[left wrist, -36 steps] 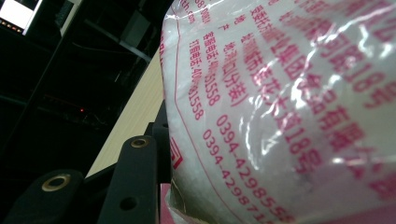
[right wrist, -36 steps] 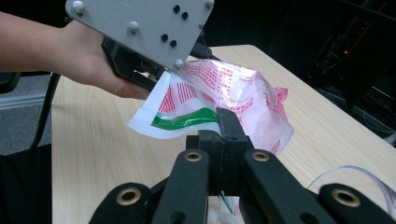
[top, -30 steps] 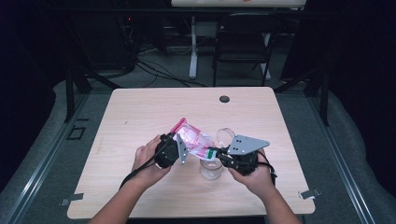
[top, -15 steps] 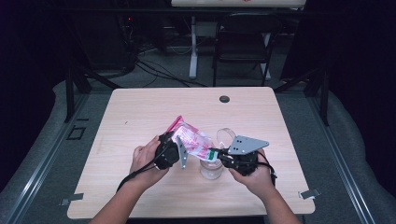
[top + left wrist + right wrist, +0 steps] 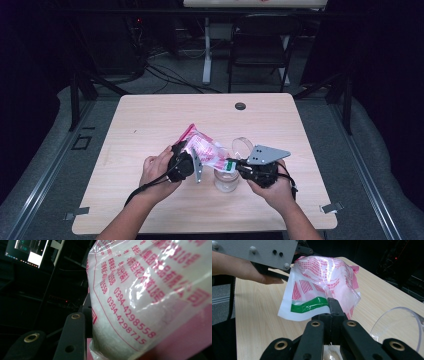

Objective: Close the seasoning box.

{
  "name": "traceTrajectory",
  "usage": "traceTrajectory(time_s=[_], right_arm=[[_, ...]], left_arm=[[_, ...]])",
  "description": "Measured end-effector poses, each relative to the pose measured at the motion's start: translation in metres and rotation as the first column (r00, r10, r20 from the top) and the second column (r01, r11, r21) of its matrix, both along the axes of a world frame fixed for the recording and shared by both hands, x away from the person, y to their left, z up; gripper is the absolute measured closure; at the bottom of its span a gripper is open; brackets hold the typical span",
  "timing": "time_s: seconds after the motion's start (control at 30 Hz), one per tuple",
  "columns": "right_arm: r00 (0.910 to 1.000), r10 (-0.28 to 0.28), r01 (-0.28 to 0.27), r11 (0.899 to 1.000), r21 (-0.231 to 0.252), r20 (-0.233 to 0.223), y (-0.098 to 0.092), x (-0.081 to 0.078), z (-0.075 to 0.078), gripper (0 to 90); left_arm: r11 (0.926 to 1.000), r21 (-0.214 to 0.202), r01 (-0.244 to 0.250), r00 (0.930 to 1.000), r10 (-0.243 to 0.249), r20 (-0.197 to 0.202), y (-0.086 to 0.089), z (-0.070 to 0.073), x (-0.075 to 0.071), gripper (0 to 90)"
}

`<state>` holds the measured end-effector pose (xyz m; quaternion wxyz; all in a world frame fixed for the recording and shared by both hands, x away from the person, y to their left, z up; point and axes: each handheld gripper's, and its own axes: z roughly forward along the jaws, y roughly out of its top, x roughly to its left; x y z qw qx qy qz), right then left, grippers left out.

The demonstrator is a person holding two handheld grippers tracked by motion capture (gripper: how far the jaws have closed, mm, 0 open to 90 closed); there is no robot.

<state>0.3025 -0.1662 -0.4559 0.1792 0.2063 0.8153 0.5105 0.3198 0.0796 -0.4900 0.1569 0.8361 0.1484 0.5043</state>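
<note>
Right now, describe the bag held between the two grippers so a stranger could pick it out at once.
On the light wooden table, look near the front edge, between the person's two hands. There a plastic bag hangs tilted over a clear jar, held by both grippers. It alone is soft and see-through, with pink print, a green strip near its mouth and white grains inside.

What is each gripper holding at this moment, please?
Left gripper: jaws closed on the bulky part of the pink-printed bag.
Right gripper: jaws shut on the bag's green-striped edge, above the clear jar.
</note>
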Motion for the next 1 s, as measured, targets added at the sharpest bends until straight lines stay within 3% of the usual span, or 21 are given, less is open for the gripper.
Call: traceTrajectory(time_s=[0.33, 0.6, 1.0], right_arm=[[0.9997, -0.005, 0.005, 1.0, -0.007, -0.022, -0.002, 0.003, -0.007, 90.0], [0.9997, -0.009, 0.008, 0.999, -0.033, -0.023, 0.001, 0.002, -0.01, 90.0], [0.9993, -0.007, 0.006, 0.999, -0.034, -0.037, 0.001, 0.003, -0.015, 90.0]], left_arm=[[0.9999, 0.016, 0.003, 0.9997, -0.004, 0.022, 0.001, -0.002, -0.002, 63.0], [0.9998, 0.018, 0.003, 0.9999, -0.003, 0.015, 0.002, -0.005, -0.002, 63.2], [0.9998, 0.02, 0.006, 0.9999, -0.006, 0.016, 0.002, -0.01, -0.002, 63.3]])
